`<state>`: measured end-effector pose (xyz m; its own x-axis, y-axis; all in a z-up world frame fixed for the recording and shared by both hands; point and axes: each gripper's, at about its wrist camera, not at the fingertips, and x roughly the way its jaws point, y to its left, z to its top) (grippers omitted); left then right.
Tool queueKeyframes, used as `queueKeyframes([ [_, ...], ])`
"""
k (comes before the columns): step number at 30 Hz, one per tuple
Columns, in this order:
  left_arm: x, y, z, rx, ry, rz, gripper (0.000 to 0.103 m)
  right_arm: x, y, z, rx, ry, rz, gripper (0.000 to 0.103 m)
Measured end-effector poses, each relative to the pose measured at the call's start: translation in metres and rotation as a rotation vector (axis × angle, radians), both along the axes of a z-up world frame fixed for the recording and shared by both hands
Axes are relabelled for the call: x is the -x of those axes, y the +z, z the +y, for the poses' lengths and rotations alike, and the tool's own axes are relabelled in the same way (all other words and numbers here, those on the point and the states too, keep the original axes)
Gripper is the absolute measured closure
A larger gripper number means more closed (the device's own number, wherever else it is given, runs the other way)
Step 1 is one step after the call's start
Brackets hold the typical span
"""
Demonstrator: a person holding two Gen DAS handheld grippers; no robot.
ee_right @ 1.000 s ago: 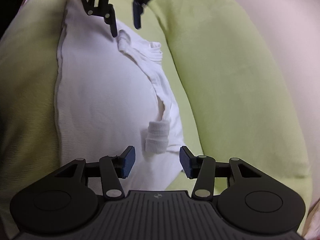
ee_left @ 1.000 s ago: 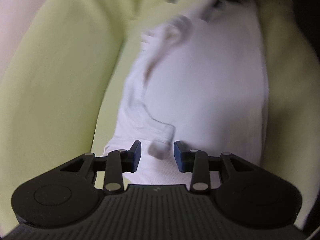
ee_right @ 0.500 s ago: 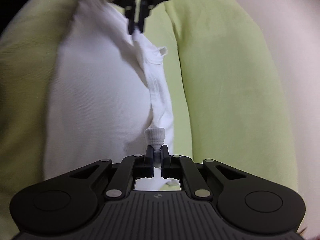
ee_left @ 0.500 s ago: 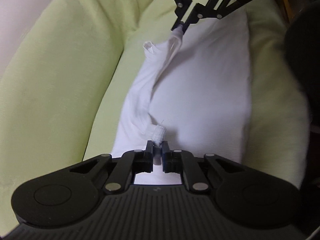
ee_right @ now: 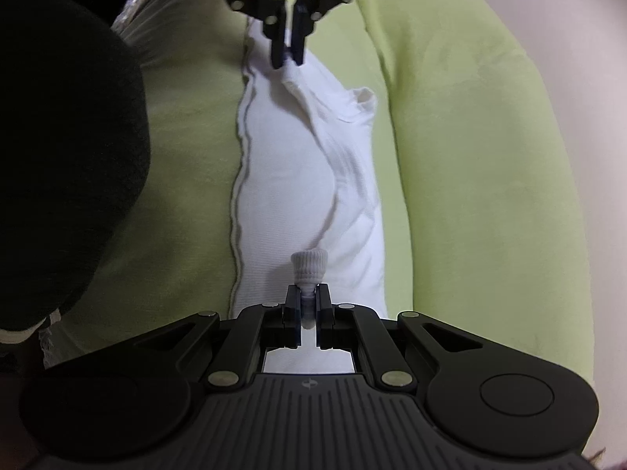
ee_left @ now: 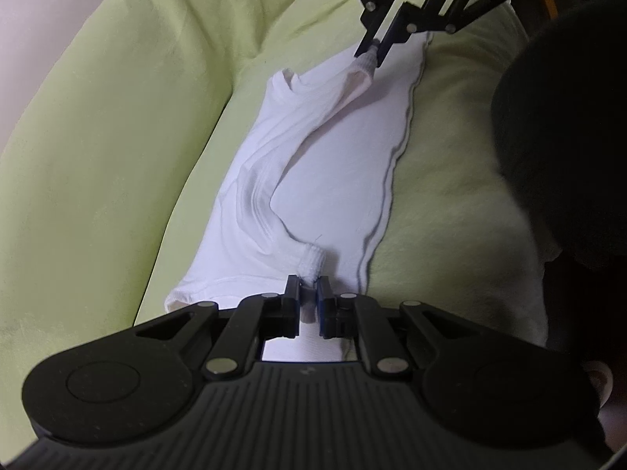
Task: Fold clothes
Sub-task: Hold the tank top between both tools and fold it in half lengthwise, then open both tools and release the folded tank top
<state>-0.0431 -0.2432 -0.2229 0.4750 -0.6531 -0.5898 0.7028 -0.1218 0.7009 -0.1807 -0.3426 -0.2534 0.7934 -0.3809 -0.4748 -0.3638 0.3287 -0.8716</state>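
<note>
I am holding the left gripper (ee_left: pixel 308 299) tilted downward over the near end of a white garment (ee_left: pixel 329 164), and its jaws are pinching one ribbed cuff (ee_left: pixel 311 264) between the blue pads, having just been closing on it. In the same left wrist view the right gripper (ee_left: pixel 372 49) is reaching in from the far top of the picture, also angled down, and it is nipping the other cuff at the far end. From the right wrist view I am seeing the mirror of this: the right gripper (ee_right: pixel 307 305) is pressed together on a ribbed cuff (ee_right: pixel 308 264) standing up just beyond its pads, its jaws likewise having just been closing on the cloth, and the left gripper (ee_right: pixel 288 45) is hanging down at the far top, clamped on the opposite cuff. The two tools are facing each other along the garment. The garment (ee_right: pixel 298 180) is lying on a pale green sofa (ee_left: pixel 117 125), on the seat beside the rounded back cushion, with its long axis running from one gripper to the other. The sleeves are lying in a loose, rumpled band along the cushion side, and the stitched hem is running along the opposite edge. A dark, blurred shape (ee_right: pixel 58 156) is filling the side of each view nearest the hem; I cannot tell what it is.
</note>
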Motion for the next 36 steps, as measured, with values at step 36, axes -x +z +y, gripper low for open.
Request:
queueKeyframes([
  [36, -0.035, 0.037, 0.018, 0.069, 0.07, 0.285, 0.093, 0.016, 0.043, 0.001, -0.304, -0.152, 0.006, 0.059],
])
